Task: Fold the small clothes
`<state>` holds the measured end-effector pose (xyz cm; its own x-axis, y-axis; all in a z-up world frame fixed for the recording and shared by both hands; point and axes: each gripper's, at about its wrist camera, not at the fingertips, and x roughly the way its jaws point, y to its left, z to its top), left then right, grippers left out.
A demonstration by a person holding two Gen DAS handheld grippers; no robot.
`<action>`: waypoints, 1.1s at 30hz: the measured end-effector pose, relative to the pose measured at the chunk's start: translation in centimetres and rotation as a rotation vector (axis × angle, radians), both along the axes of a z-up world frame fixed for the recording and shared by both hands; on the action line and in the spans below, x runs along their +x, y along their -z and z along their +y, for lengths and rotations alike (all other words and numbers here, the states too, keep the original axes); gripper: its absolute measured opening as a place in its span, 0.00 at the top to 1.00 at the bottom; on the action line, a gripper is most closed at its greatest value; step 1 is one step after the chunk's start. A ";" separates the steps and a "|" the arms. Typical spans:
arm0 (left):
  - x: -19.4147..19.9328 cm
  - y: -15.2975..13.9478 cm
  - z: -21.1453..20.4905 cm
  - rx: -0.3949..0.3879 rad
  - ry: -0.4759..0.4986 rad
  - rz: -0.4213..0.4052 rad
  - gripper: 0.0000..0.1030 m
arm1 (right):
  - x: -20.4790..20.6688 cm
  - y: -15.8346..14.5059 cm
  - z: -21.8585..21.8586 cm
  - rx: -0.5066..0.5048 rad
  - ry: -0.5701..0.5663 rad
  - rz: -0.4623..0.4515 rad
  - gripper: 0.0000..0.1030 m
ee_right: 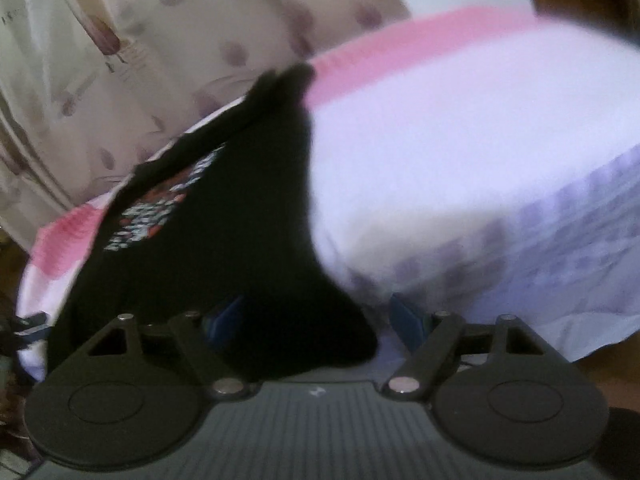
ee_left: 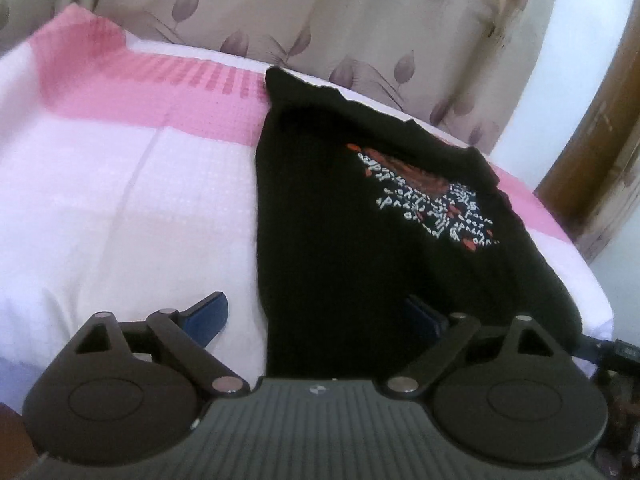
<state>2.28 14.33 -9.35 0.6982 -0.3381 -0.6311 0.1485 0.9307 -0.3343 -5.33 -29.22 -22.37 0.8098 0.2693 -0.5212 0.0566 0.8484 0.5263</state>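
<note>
The black T-shirt [ee_left: 340,216] lay flat on the bed [ee_left: 120,200], which was covered by a white and pink waffle-weave bedspread. The garment's printed graphic [ee_left: 428,196], white lettering with red marks, faced upward. Its near hem reached the front edge of the bed; its far end lay near the pink band at the curtain [ee_left: 360,20] side.

Left claw [ee_left: 316,316]: jaws were spread wide. One blue finger [ee_left: 208,316] stood over bare bedspread just beside the shirt's edge; the other [ee_left: 420,316] stood over the black fabric. The pads did not press on the cloth.

Right claw [ee_right: 316,320]: jaws were likewise spread wide. The lower corner of the T-shirt [ee_right: 240,240] hung between the two blue fingers [ee_right: 408,320]. This view was blurred, so contact could not be confirmed, but the pads appeared clear of the fabric. The bed [ee_right: 460,160] filled the right half of this view.
</note>
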 end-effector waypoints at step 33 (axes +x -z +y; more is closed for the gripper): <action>-0.9 2.8 -0.9 -0.035 0.181 0.244 0.86 | 3.2 0.3 1.1 0.052 -0.191 0.085 0.69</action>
<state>1.33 13.47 -12.19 0.4540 -0.4677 -0.7584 0.2219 0.8837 -0.4122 -2.14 -28.16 -22.71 0.6950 0.4419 -0.5672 -0.0567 0.8201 0.5695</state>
